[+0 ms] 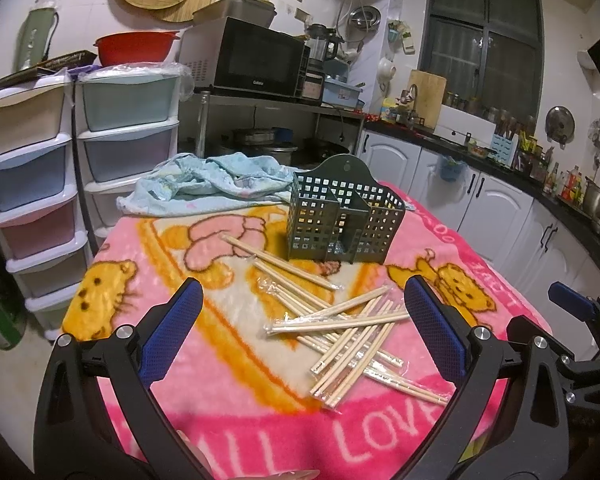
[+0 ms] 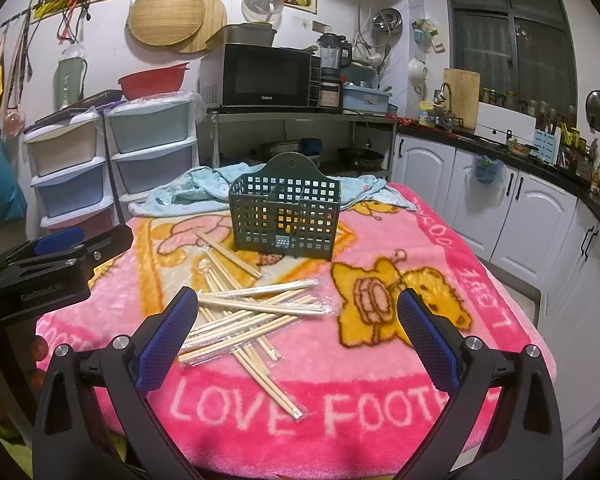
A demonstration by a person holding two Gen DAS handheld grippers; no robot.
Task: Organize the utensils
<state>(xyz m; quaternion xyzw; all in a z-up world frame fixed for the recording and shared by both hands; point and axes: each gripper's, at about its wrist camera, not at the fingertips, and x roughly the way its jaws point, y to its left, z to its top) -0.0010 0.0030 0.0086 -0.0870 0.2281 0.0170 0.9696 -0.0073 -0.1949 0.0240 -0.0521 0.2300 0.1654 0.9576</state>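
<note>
left gripper [image 1: 302, 300] spread wide, holding nothing, above blanket [image 1: 228, 412] | chopsticks [image 1: 352, 320] lay scattered in wrappers in front of green basket [image 1: 340, 216] | basket stood upright mid-table | right gripper [image 2: 296, 312] spread wide, holding nothing

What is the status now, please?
Left gripper and right gripper: jaws open, empty. Chopsticks loose on blanket. Basket empty, upright. No obstruction.
</note>
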